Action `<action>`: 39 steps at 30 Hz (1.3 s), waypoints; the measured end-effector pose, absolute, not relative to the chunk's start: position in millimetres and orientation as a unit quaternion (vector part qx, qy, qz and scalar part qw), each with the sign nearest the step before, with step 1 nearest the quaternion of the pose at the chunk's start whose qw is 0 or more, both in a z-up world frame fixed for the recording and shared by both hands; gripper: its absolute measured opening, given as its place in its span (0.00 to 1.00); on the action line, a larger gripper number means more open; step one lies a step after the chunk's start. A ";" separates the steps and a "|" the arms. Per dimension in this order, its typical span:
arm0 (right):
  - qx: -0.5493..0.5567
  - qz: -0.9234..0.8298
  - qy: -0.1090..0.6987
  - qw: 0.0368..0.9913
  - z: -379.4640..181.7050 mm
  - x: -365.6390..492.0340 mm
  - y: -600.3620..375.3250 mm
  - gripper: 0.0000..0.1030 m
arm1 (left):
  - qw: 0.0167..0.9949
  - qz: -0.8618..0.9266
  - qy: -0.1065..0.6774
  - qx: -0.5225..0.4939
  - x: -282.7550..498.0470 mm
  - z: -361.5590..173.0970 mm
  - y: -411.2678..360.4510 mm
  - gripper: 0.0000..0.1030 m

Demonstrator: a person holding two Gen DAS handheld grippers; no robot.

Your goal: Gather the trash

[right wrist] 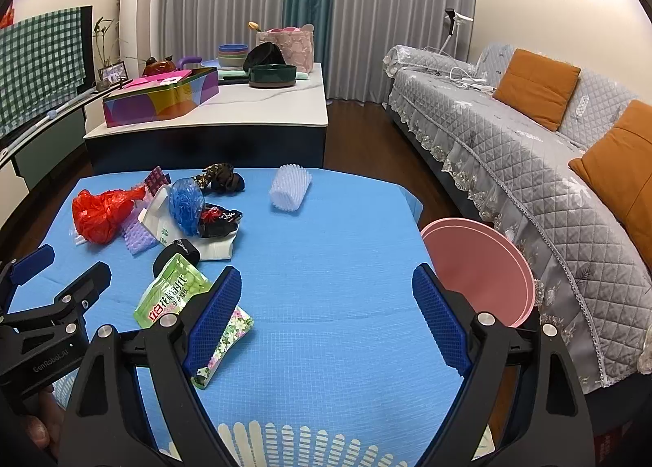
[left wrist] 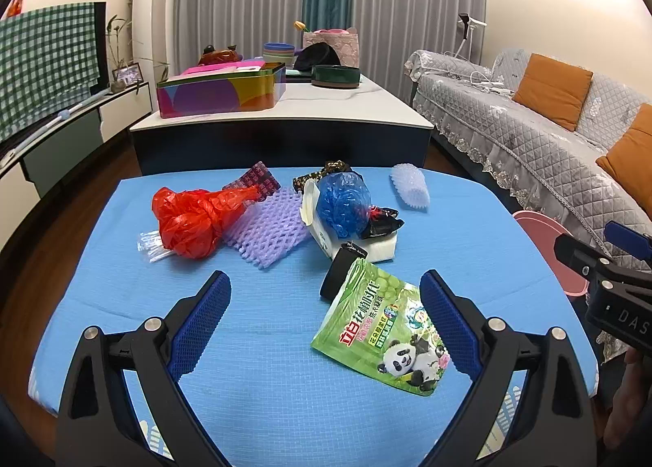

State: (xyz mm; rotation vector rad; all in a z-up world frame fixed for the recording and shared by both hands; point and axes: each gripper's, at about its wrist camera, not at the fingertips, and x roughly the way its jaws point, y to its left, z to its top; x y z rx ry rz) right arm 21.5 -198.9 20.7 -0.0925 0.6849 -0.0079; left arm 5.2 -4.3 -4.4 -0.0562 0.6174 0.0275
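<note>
So both grippers are hovering over the blue cloth-covered table [left wrist: 122, 304], and both are spread wide with nothing in them. The left gripper [left wrist: 326, 304] fills the bottom of its frame, its right pad just beside the green panda-print pouch [left wrist: 383, 336] at lower center. The right gripper [right wrist: 326, 304] has the same pouch by its left pad. Trash is piled mid-frame: a crumpled red plastic bag [left wrist: 191, 222], purple foam netting [left wrist: 269, 226], a blue plastic bag [left wrist: 342, 202], plus 1 white foam net sleeve [right wrist: 290, 186] lying apart. A pink round bin [right wrist: 481, 267] sits at the table's right edge.
</note>
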 end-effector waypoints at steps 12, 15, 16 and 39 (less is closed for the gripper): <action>-0.047 -0.004 0.334 0.941 21.5 21.0 -198.4 0.83 | 0.953 0.011 0.302 -0.028 4.2 -4.7 -5.1 0.88; -0.047 -0.004 0.334 0.941 21.5 21.0 -198.3 0.83 | 0.953 0.011 0.302 -0.027 3.9 -4.7 -5.3 0.88; -0.047 -0.004 0.334 0.941 21.5 20.9 -198.3 0.83 | 0.953 0.011 0.302 -0.027 4.0 -4.6 -4.9 0.88; -0.015 0.025 0.325 0.945 27.5 21.3 -190.0 0.62 | 0.950 0.008 0.309 -0.030 7.3 -5.2 -2.4 0.61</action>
